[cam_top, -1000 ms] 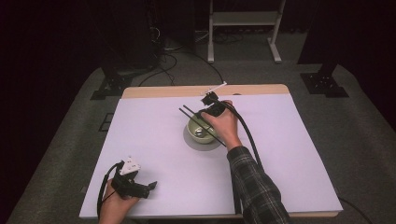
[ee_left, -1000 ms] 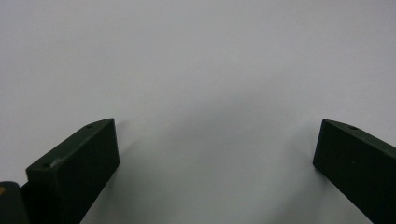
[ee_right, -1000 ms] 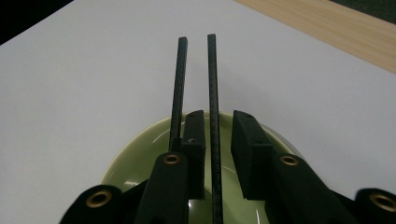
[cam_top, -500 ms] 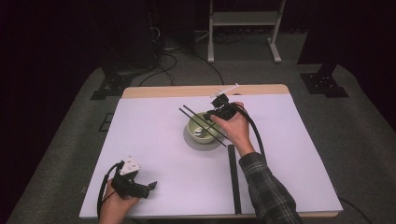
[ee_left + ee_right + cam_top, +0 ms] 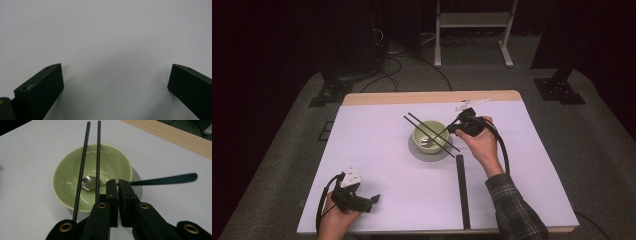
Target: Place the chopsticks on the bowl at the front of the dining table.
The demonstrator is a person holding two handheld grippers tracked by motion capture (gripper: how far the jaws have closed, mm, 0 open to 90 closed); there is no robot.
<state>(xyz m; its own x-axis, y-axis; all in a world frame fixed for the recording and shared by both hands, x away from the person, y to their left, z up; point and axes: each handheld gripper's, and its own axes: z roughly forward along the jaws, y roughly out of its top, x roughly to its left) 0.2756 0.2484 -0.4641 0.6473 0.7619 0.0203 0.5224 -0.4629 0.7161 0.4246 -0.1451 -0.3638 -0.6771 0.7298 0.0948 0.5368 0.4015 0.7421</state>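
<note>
Dark floor and black stands surround a table (image 5: 377,150) with a pale sheet on top, and the green bowl (image 5: 430,134) sits near the middle of it, on a grey round mat (image 5: 418,151).

Just right of the bowl is the right gripper (image 5: 118,186), held by a hand with a checked sleeve (image 5: 512,210). Its jaws have just been closing, and in the right gripper view they stand almost together, with only a thin slit between the black pads. They are pressed on the dark handle of a spoon (image 5: 140,180). The handle runs out to one side of the jaws, past the rim of the bowl, and the silver head of the spoon lies inside the bowl at the bottom.

Far from the bowl, at the near left corner of the table, is the left gripper (image 5: 115,82). Its jaws are wide apart, and between them I see only the bare pale sheet; they hold nothing.

Count of things: one bowl, one spoon, one mat. Two black chopsticks (image 5: 432,135) lie side by side across the rim of the bowl, slanted, with the far ends past the bowl. One long black strip (image 5: 462,190) lies flat on the sheet, on the near side of the bowl.
</note>
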